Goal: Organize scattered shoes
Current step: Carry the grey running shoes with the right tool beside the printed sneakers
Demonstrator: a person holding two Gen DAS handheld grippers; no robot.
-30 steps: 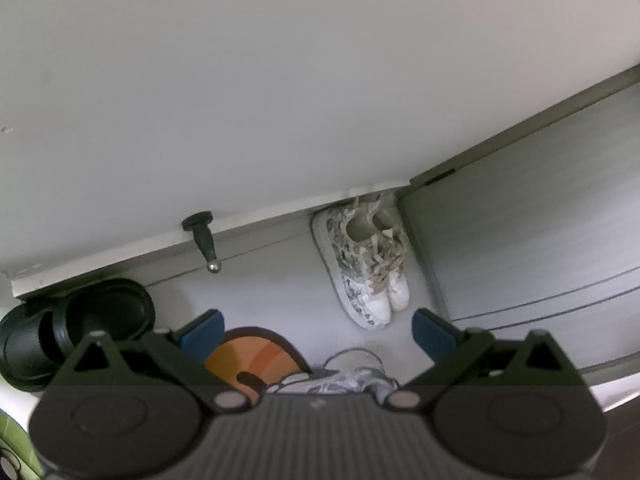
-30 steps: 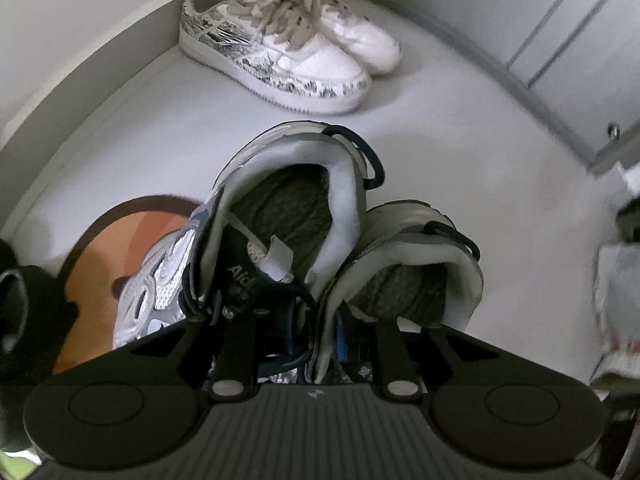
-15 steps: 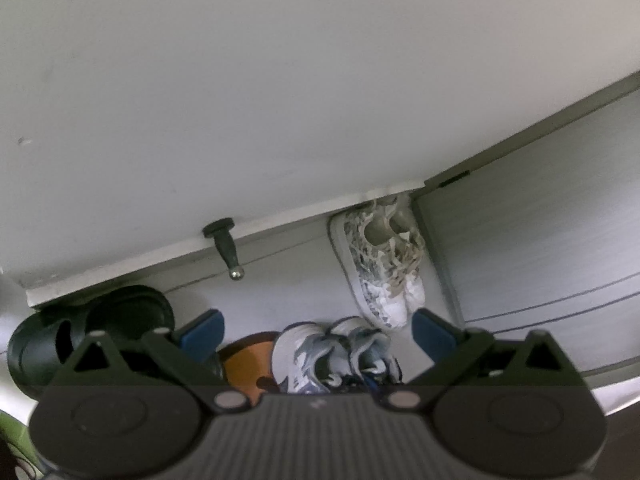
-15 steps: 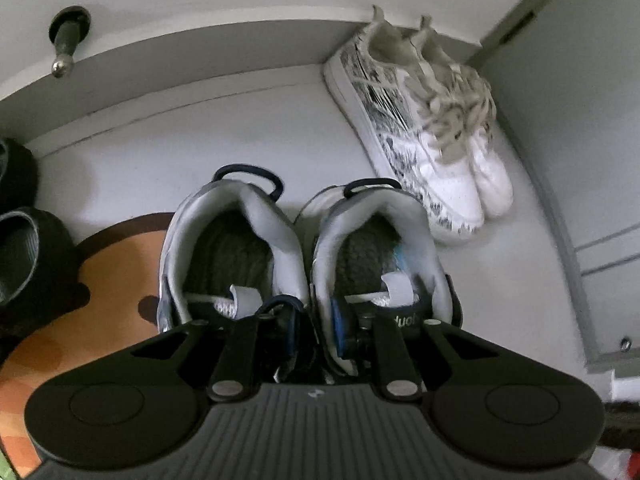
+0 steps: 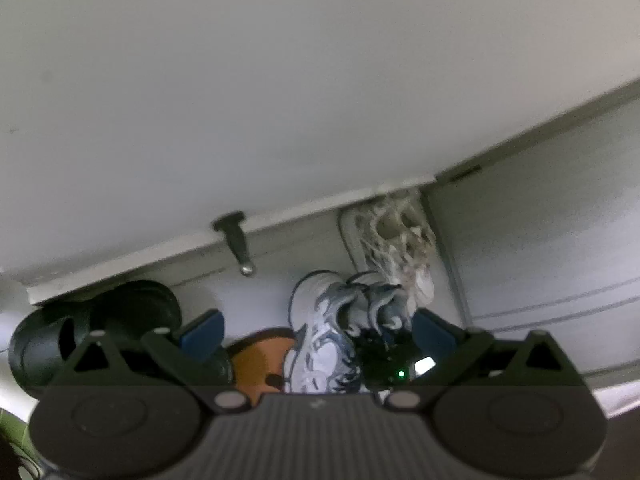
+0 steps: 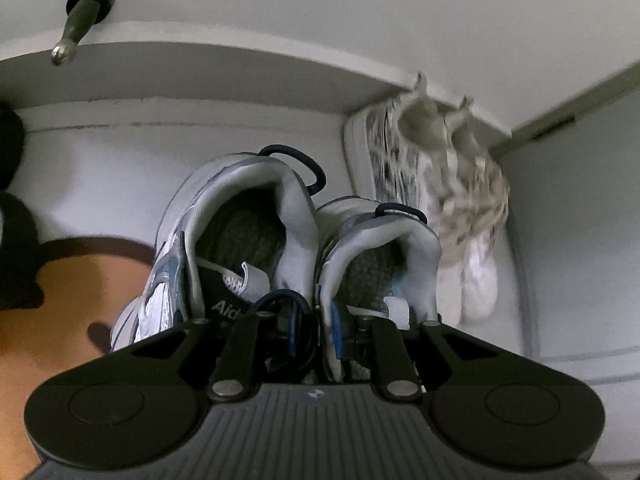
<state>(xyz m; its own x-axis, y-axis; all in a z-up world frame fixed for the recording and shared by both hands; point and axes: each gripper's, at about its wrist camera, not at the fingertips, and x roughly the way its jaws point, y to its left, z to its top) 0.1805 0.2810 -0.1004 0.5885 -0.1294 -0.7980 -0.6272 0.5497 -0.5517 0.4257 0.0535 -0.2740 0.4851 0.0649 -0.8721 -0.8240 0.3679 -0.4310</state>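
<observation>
Right wrist view: right claw (image 6: pixel 316 332) clamped on the adjoining inner collars of a pair of grey-white mesh running shoes with navy heel loops (image 6: pixel 240 232), fingers pinched close, one shoe either side. Pair pointing heels toward 12 o'clock, toward white baseboard (image 6: pixel 200 68); whether soles touch the floor not determinable. Pair of white low sneakers with black print and beige laces (image 6: pixel 432 184) at 1 o'clock, just beside the held pair, heels against the baseboard, blurred. Orange round mat with brown edge (image 6: pixel 68 292) at 9 o'clock, partly under the held pair. Dark doorstop peg with metal tip (image 6: pixel 80 12) at 11 o'clock on the wall.

Left wrist view: left claw (image 5: pixel 316 328) spread wide, empty, hanging above the scene. Held running shoes visible between its tips at 6 o'clock; black rubber clogs (image 5: pixel 100 324) at 8 o'clock by the baseboard.

Risks, as judged: grip on soft collar edges only, so one shoe liable to slip out and fall askew. Lowering too far toward 1 o'clock likely to knock the white sneakers or snag loose laces. Release on mat edge likely to leave the pair tilted.
</observation>
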